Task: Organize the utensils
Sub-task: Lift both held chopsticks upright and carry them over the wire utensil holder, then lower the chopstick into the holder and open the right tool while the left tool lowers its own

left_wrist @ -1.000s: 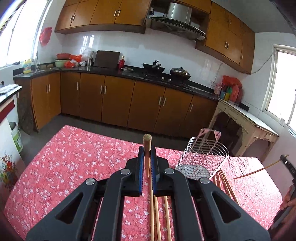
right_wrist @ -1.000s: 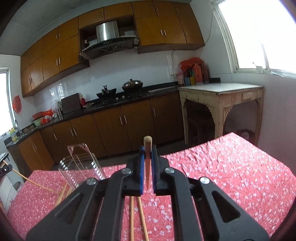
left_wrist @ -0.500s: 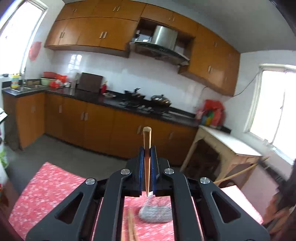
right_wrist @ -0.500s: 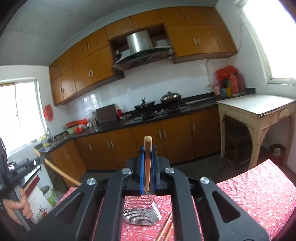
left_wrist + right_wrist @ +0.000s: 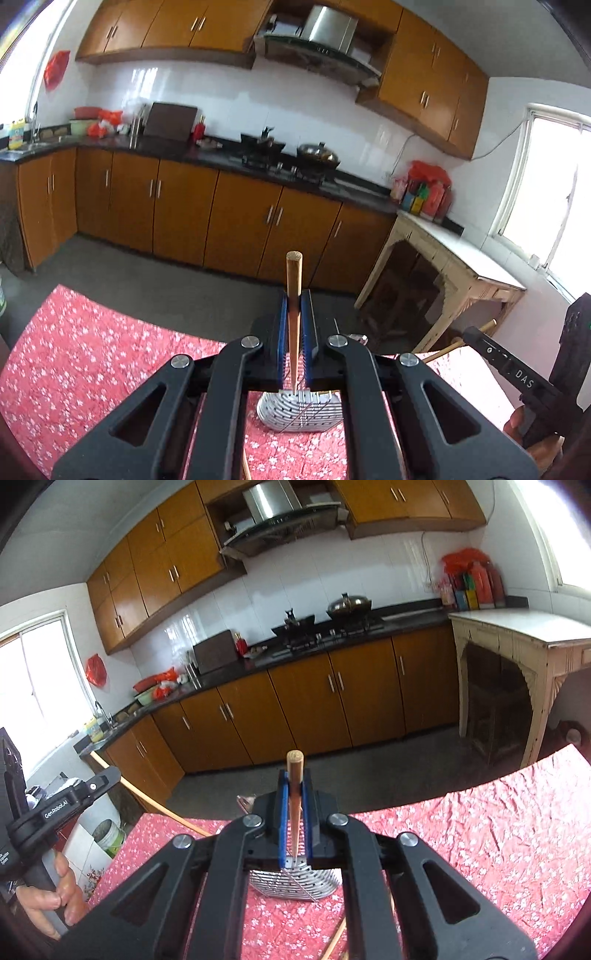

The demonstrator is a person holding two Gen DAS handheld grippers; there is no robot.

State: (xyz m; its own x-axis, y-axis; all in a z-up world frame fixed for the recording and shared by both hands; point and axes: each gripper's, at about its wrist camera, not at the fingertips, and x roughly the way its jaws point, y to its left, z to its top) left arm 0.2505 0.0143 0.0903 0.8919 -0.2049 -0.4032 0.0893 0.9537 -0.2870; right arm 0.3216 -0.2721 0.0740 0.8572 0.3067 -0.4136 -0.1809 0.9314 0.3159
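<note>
The task is in its middle part, as I judge it. The left gripper [image 5: 294,332] has its fingers clamped on one wooden chopstick [image 5: 294,280], which stands up between the blue pads with its thick end above them. The right gripper [image 5: 294,812] holds a second chopstick [image 5: 295,771] in the same way, fingers pressed together on it. Both grippers are above the worktop [image 5: 92,362], which is covered by a red flowered cloth, and each one points toward the metal wire holder [image 5: 299,415] that stands on the cloth just in front of the fingers. In the left view the thin end of the chopstick seems to be over the holder, but I cannot tell if it is already inside or only above it.

So these two chopsticks are picked up but not yet put away. More chopsticks lie on the cloth near the bottom edge of the right view [image 5: 334,941], so some work is left. How many utensils are already in the holder is not visible.
</note>
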